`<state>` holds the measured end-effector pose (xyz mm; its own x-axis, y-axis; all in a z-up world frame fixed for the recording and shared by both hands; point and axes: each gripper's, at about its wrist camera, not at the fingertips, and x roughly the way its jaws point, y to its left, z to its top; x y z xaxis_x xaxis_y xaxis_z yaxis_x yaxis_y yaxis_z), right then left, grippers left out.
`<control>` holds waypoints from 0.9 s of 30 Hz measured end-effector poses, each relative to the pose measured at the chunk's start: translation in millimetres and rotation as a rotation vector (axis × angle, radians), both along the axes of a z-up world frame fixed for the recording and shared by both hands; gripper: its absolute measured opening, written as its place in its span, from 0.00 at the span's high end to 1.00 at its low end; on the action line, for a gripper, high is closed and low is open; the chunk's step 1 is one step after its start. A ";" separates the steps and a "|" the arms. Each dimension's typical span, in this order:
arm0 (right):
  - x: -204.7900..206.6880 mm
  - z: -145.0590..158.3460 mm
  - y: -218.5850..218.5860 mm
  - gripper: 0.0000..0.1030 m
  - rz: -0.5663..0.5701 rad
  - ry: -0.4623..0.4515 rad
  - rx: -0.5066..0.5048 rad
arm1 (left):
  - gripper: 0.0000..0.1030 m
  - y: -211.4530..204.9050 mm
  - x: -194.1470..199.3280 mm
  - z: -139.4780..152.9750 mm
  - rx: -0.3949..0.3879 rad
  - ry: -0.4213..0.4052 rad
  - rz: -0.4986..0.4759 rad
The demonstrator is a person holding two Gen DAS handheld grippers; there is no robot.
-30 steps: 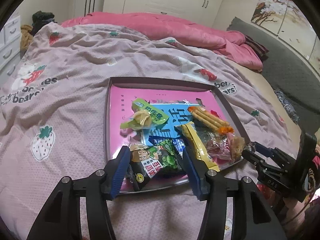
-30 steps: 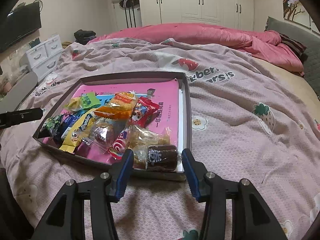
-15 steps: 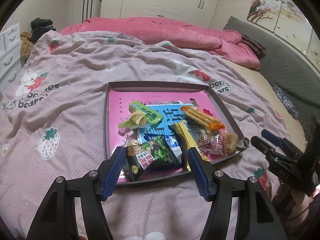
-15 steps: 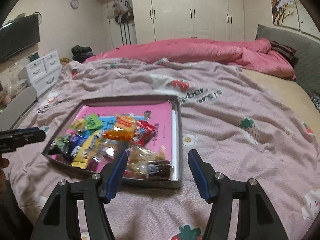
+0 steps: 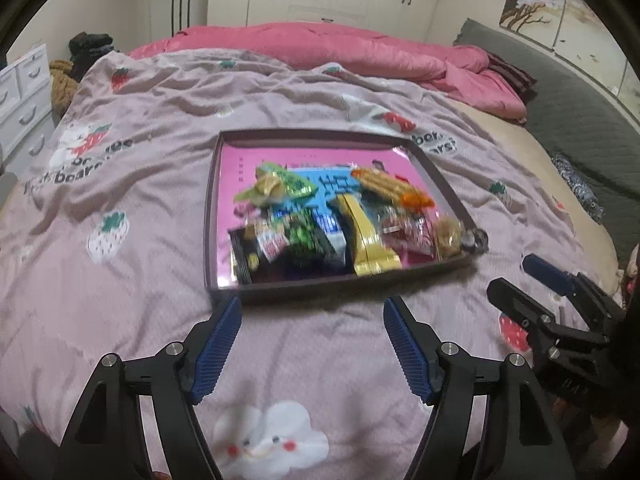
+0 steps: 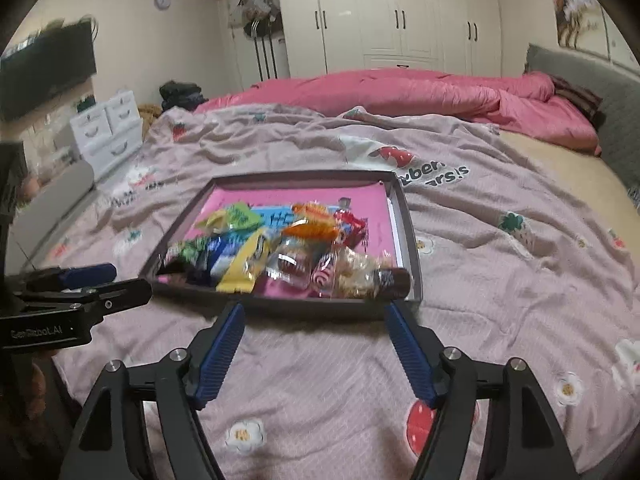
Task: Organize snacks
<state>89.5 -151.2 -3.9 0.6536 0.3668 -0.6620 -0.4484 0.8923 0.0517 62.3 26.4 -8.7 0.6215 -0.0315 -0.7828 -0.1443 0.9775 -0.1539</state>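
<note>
Snacks, a mixed heap of foil and clear plastic packets [image 5: 340, 224], now lie unheld in the shallow dark-rimmed tray with pink floor [image 5: 209, 216]. Left gripper [image 5: 312, 320] and right gripper [image 6: 314, 322] have both backed off its near rim; jaws opening, nothing between them. Judgement: sorting appears complete. Tray rests on a wrinkled pink strawberry-print bedspread [image 6: 500, 280]; white wardrobes [image 6: 400, 12] stand behind.

Dim, warm indoor light is falling from overhead, glaring off the glossy cream wardrobe doors [image 6: 400, 12] at twelve o'clock. Motion blur is smearing the colourful crinkly snack packets [image 5: 320, 220] in both views. Fisheye distortion is bending edges, and black vignetting is darkening every corner.
</note>
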 end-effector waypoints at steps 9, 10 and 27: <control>-13.8 5.6 1.4 0.17 -0.007 -0.032 -0.007 | 0.26 -16.1 -14.0 -5.9 0.012 0.019 -0.017; -14.2 5.5 1.0 0.17 -0.009 -0.031 -0.006 | 0.26 -17.3 -15.6 -6.4 0.010 0.021 -0.018; -15.3 2.7 1.2 0.16 0.001 -0.028 -0.003 | 0.26 -23.8 -18.8 -7.1 0.014 0.020 -0.035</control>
<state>74.2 -150.0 -1.2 0.6713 0.3654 -0.6448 -0.4504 0.8921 0.0366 43.5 2.5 -15.8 0.6047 -0.0420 -0.7953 -0.1124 0.9841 -0.1374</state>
